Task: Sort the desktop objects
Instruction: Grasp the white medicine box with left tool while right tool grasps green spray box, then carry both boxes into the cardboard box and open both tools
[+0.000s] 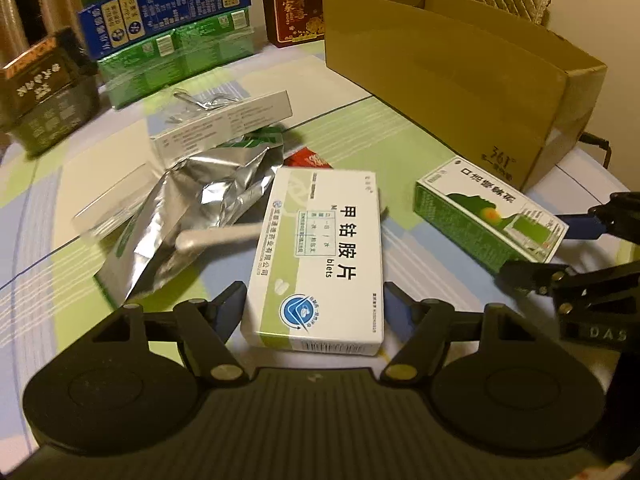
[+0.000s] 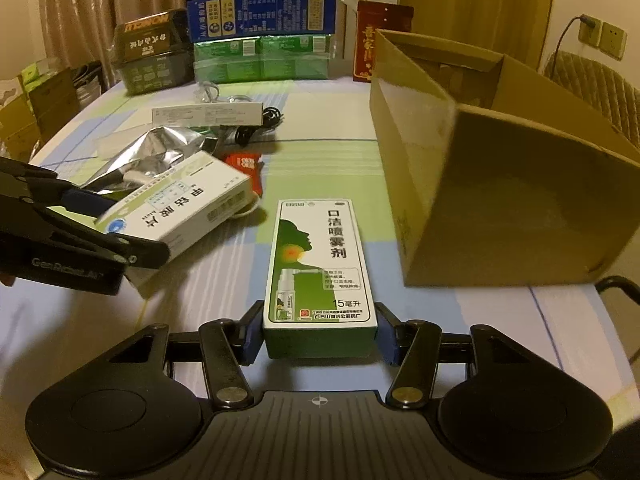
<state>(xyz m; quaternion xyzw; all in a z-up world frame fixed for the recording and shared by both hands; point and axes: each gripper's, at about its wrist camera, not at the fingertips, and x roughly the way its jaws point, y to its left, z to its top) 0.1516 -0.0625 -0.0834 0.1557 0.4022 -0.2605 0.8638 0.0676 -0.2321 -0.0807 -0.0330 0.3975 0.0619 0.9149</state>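
Note:
My left gripper is shut on the near end of a white-and-green tablet box. In the right wrist view that box hangs tilted above the tablecloth in the left gripper. A green spray box is clamped at its near end by my right gripper. From the left wrist view the same spray box sits at the right, with the right gripper on its end. An open brown cardboard box stands just right of both.
A silver foil bag, a long white carton, a red packet and a black cable lie on the checked tablecloth. Stacked blue and green cartons, a dark tin and a red gift box line the back.

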